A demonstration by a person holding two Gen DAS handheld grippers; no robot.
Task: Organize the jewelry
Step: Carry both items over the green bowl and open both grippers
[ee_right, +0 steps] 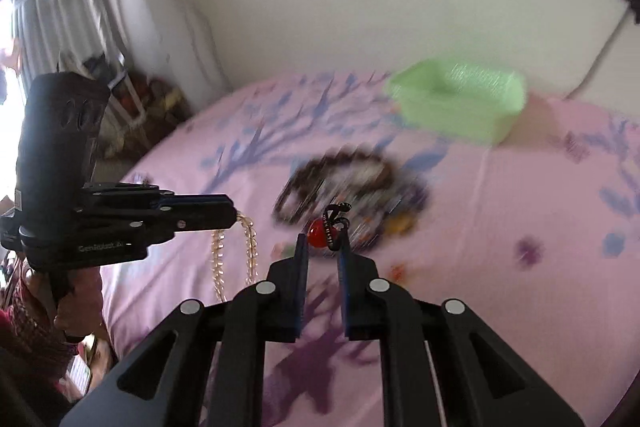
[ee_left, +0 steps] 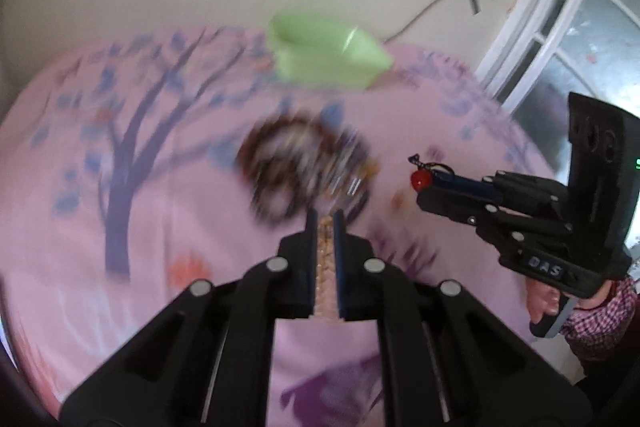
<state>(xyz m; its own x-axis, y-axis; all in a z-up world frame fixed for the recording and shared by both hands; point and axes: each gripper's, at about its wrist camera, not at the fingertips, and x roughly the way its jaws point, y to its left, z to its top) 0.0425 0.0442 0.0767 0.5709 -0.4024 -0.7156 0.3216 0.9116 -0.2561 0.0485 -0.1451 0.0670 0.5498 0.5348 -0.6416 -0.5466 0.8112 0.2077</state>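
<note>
Two grippers hold jewelry above a pink bedsheet [ee_right: 500,227]: the left gripper [ee_left: 325,217] pinches an amber bead necklace [ee_right: 250,239], the right gripper [ee_right: 323,239] pinches a red-bead earring [ee_right: 319,227]; green basket [ee_right: 460,103] beyond.

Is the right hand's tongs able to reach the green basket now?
Probably yes: the right tongs, shut on a red bead charm, face the green basket across open pink bedsheet; only the jewelry pile lies between.
</note>
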